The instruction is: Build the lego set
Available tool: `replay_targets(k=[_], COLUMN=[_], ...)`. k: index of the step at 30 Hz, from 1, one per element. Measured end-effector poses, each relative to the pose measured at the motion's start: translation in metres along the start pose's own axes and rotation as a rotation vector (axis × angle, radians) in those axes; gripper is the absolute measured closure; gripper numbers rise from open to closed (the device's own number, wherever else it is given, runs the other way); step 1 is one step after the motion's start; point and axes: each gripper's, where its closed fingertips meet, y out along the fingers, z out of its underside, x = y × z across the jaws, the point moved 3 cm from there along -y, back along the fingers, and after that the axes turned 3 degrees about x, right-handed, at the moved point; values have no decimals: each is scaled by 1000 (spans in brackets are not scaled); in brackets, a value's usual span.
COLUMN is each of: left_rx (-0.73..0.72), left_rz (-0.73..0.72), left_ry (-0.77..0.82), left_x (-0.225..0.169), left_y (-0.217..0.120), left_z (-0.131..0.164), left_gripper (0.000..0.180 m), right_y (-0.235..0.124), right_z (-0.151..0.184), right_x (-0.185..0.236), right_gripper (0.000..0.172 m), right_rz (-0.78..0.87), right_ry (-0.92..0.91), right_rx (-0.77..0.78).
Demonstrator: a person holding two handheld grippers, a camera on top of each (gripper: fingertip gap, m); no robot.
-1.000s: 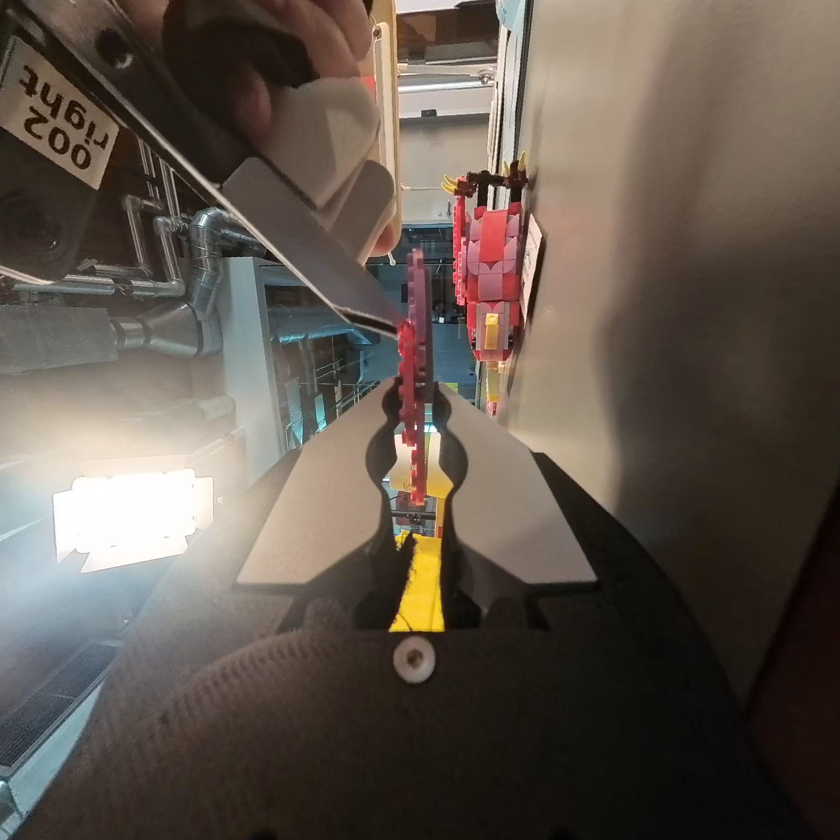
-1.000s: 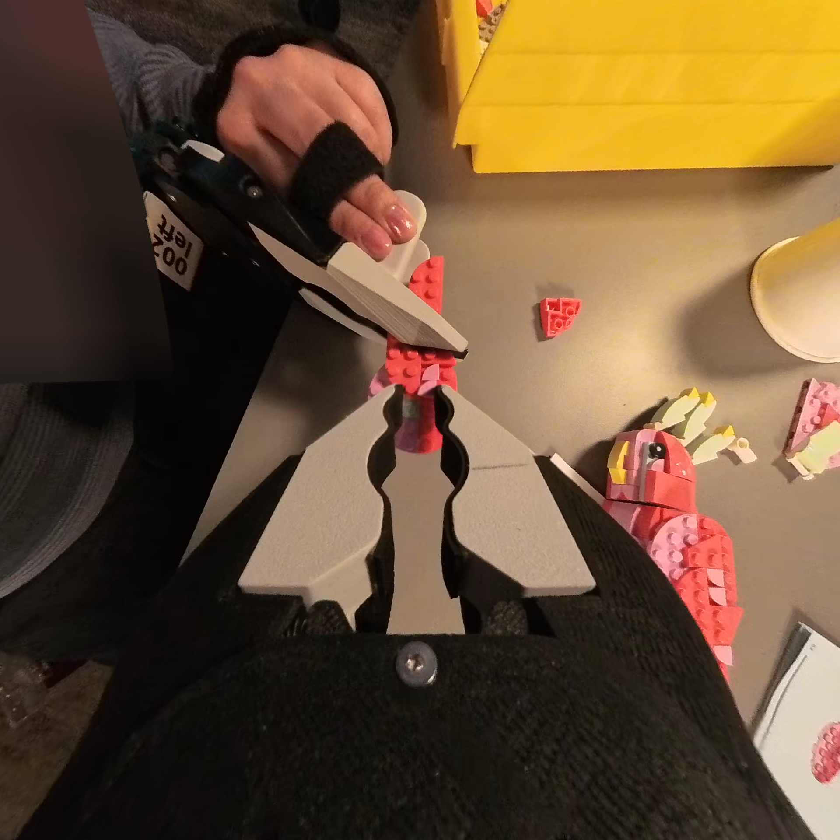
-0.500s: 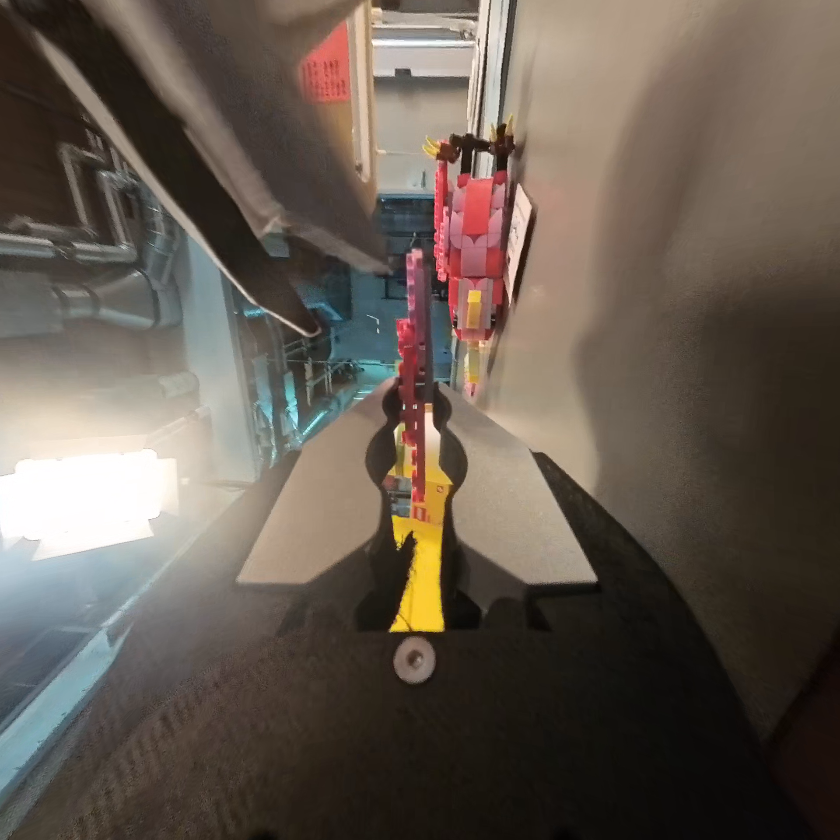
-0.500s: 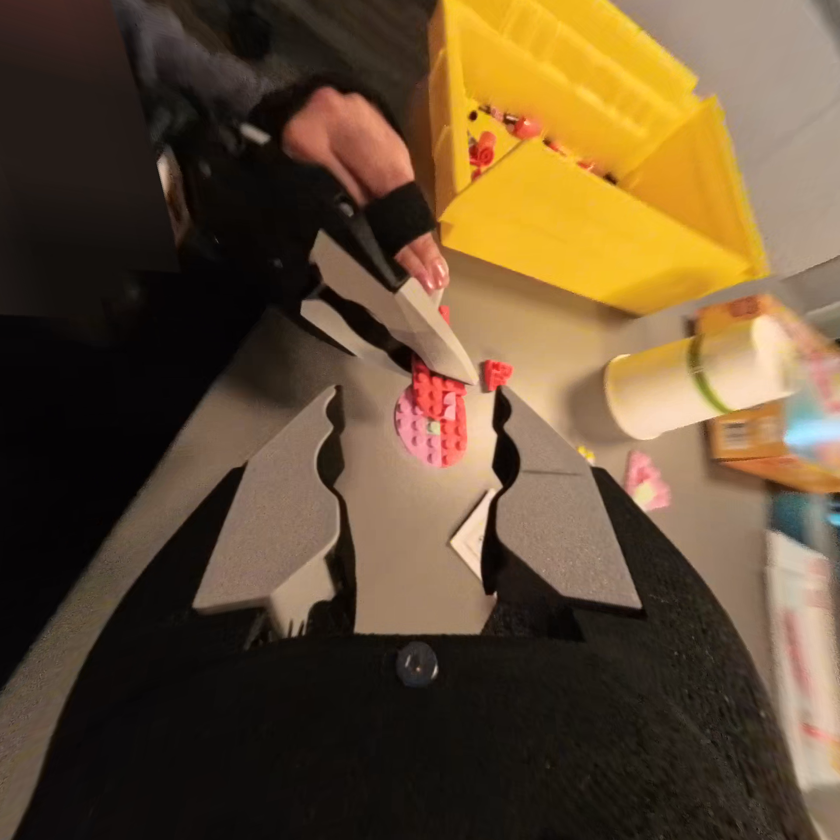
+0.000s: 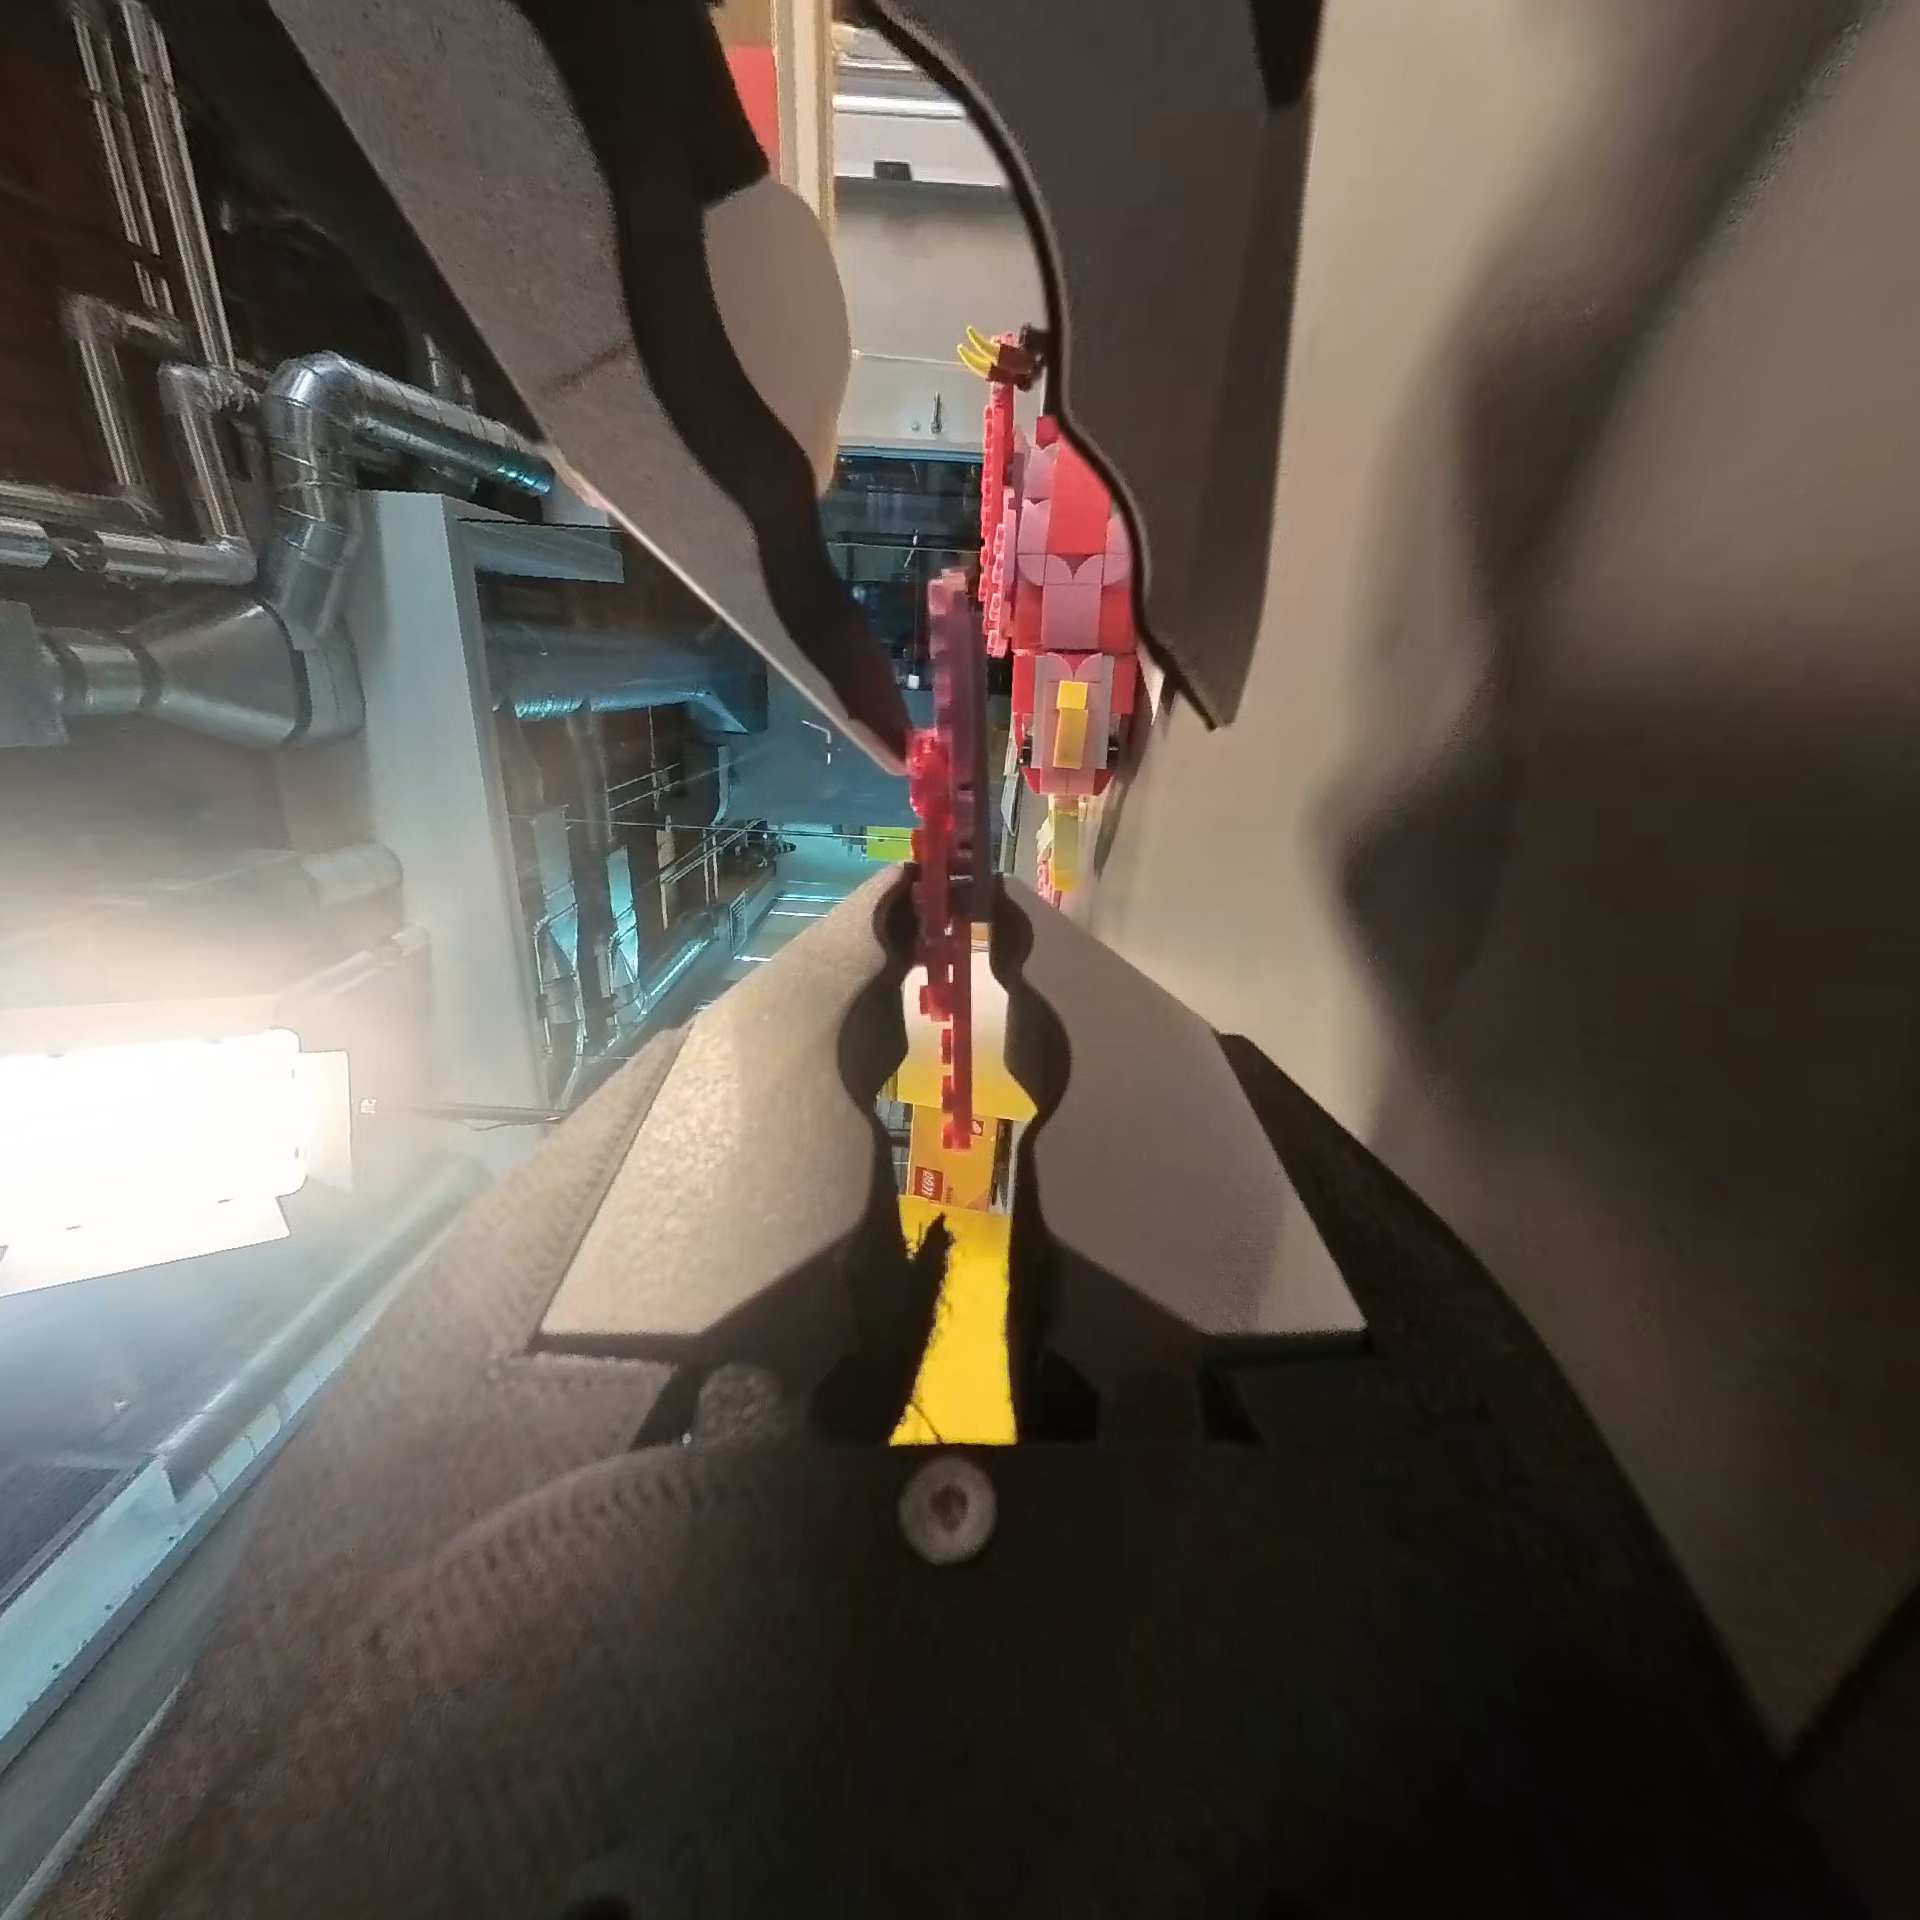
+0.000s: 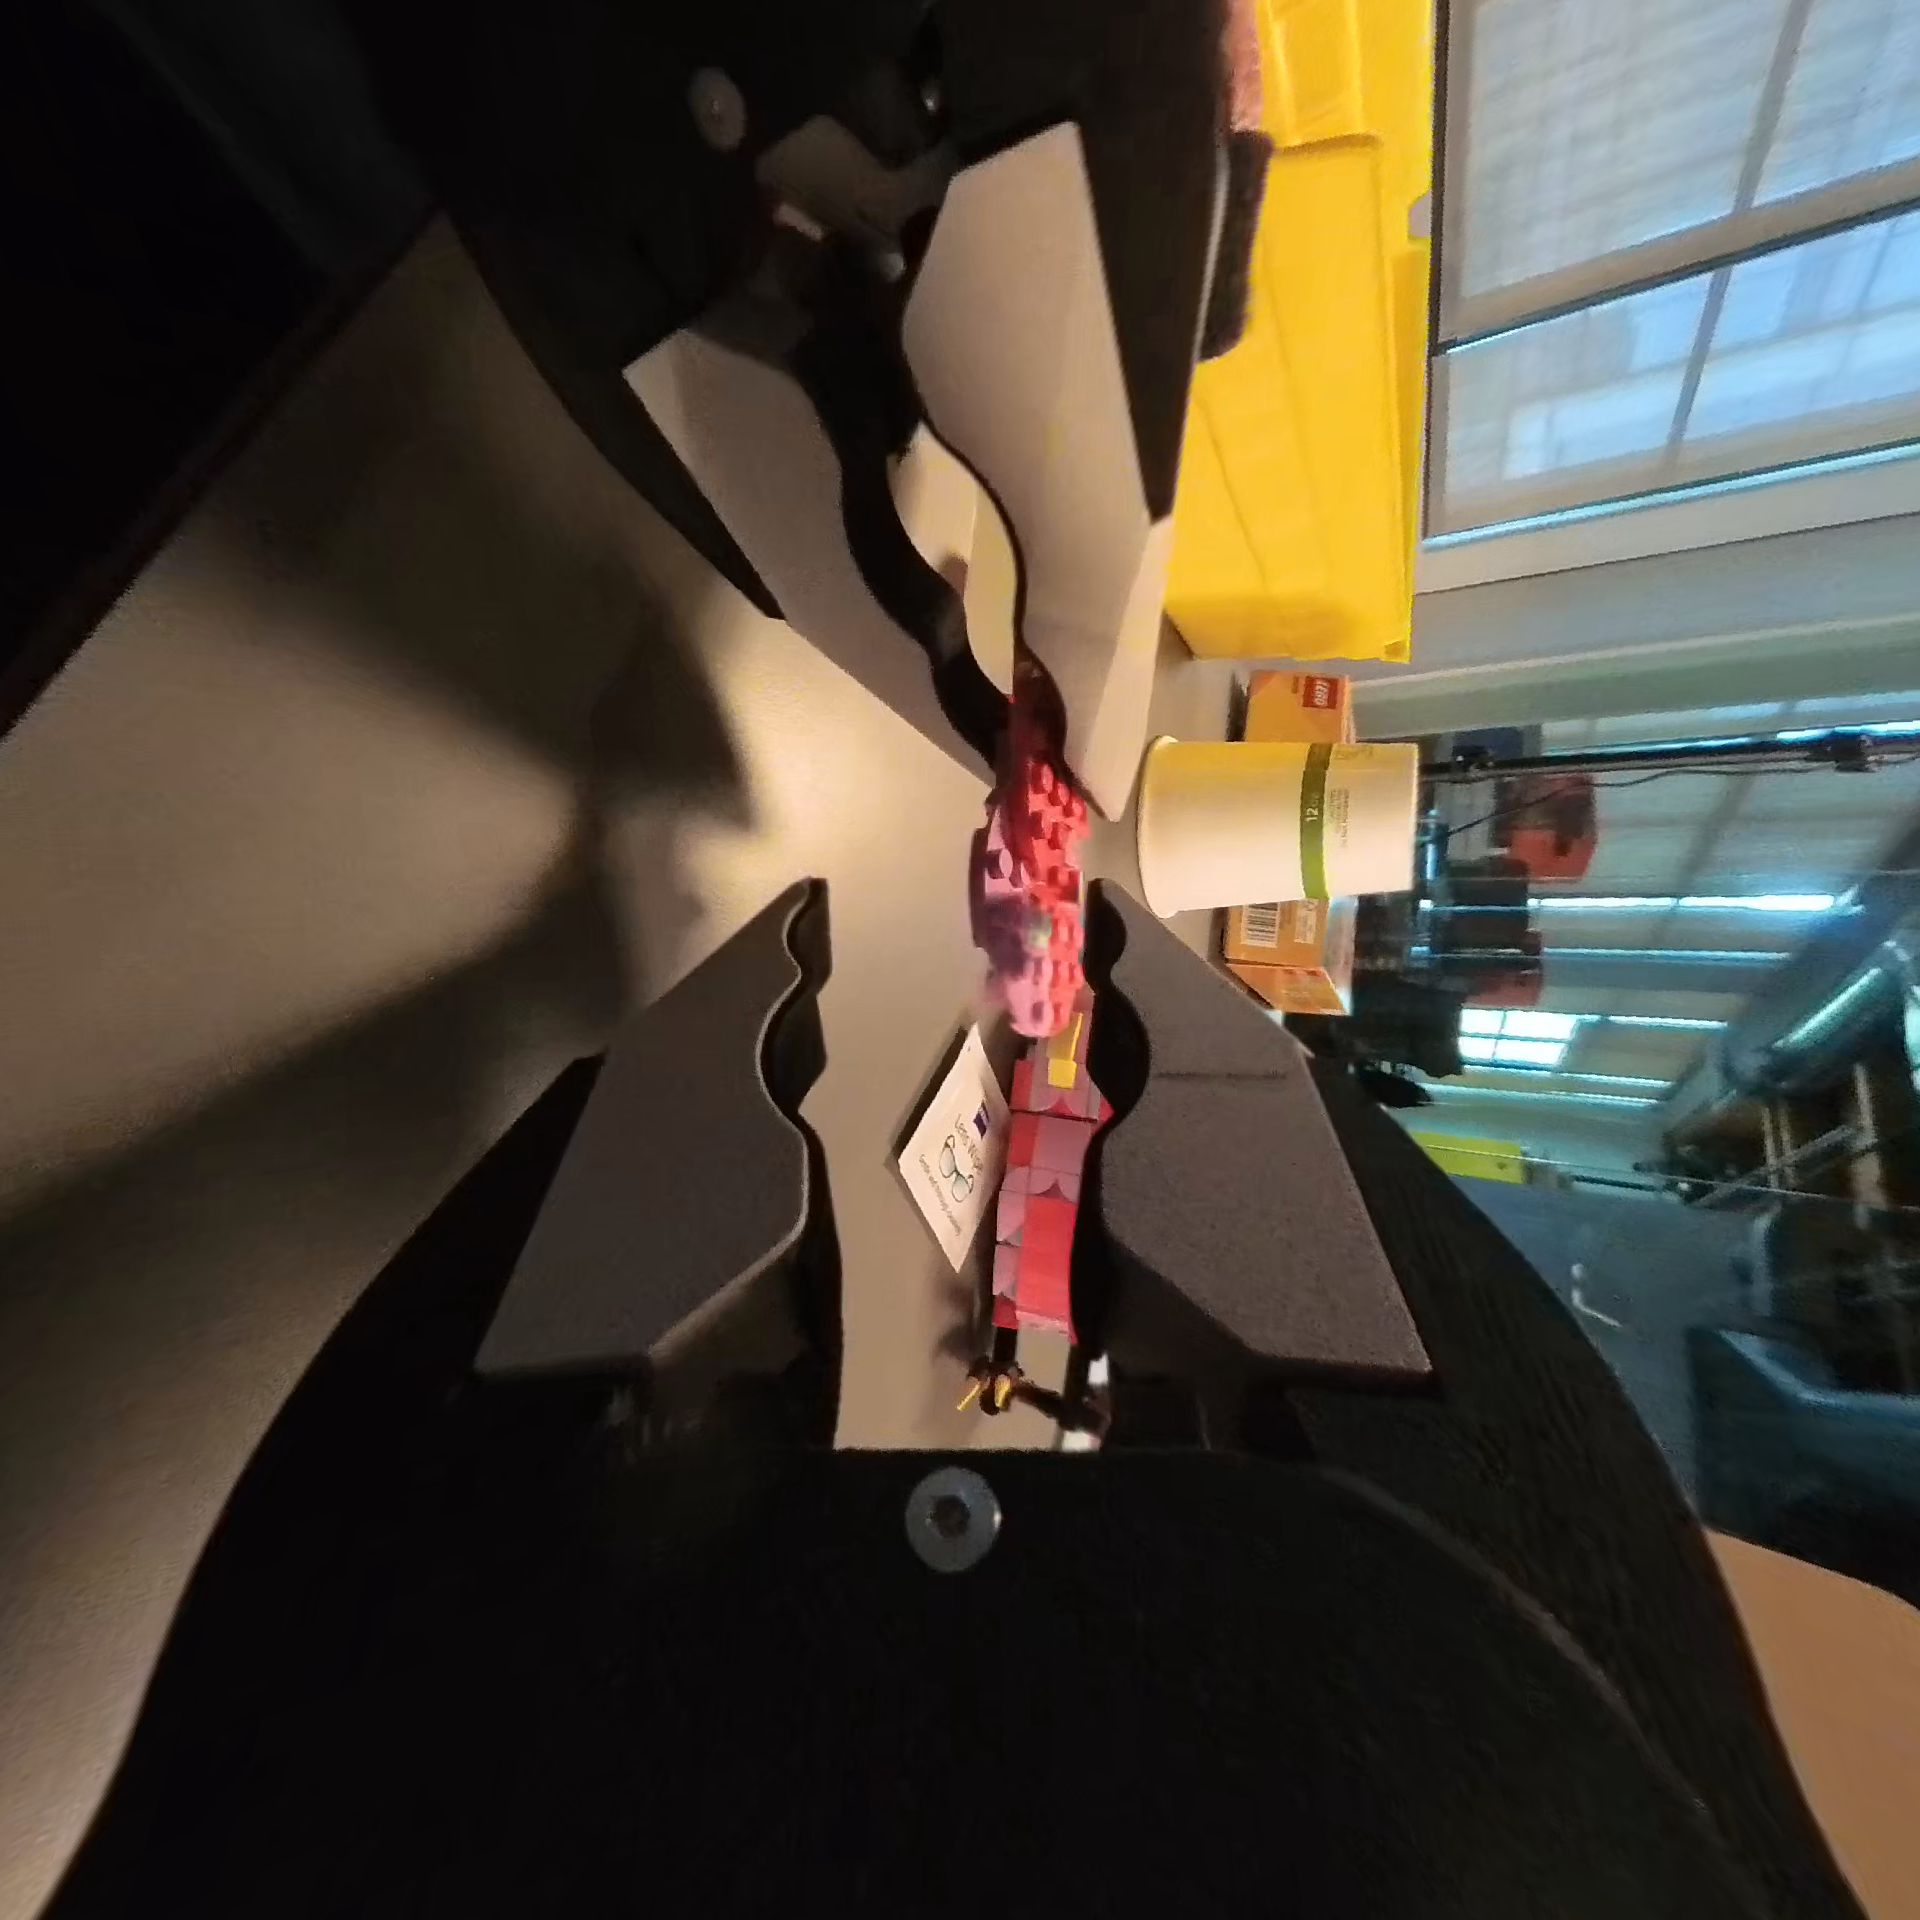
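Observation:
My left gripper is shut on a flat wing piece of red and pink bricks and holds it edge-on, off the grey table. In the right wrist view the left gripper grips the wing's far end. My right gripper is open. Its fingers stand to either side of the wing's near end, with a wide gap on the left side. In the left wrist view one of its fingers has its tip against the wing's red studs. A red and pink brick bird lies on the table behind.
A white paper cup with a green band stands close to the wing. Yellow bins and orange boxes stand beyond it. A white card lies beside the bird, which also shows in the left wrist view. Left and right tips are no more than a few centimetres apart.
My right gripper let go of the wing's end, opened wide, drew back and turned, and now stands around the wing again with its jaws narrower. My left gripper has kept its hold.

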Motion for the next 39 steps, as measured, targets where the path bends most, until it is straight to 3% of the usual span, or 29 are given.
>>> replay_targets(k=[8,13,18,23,27,28,29,31,39], left_rx=[-12,-20,-12,-13,-14,-15,-15,-15,-33], left_rz=[13,31,53,67,48,43,44,49,54], left_ry=[-34,-44,-85,-85,-92,-85,-81,-82,-51], left_x=[0,-3,-3,-5,-2,-1,-1,-2,-3], left_y=[0,-1,0,1,1,1,2,2,3], left_z=[-2,-4,-5,-8,-7,-7,-7,-7,-12], left_gripper=[169,170,170,170,170,169,169,169,169], right_y=[0,-2,-3,-4,-5,-5,-5,-6,-8], right_z=[3,4,5,9,9,11,14,17,16], right_x=[-3,-7,-10,-10,-11,-10,-10,-12,-8], right_gripper=[135,158,162,164,162,155,137,127,146], right_rz=[37,110,141,128,141,126,109,105,144], right_ry=[-65,-140,-204,-245,-89,-36,11,48,-130], right_rx=[15,21,36,42,-14,-14,-5,-8,-24])
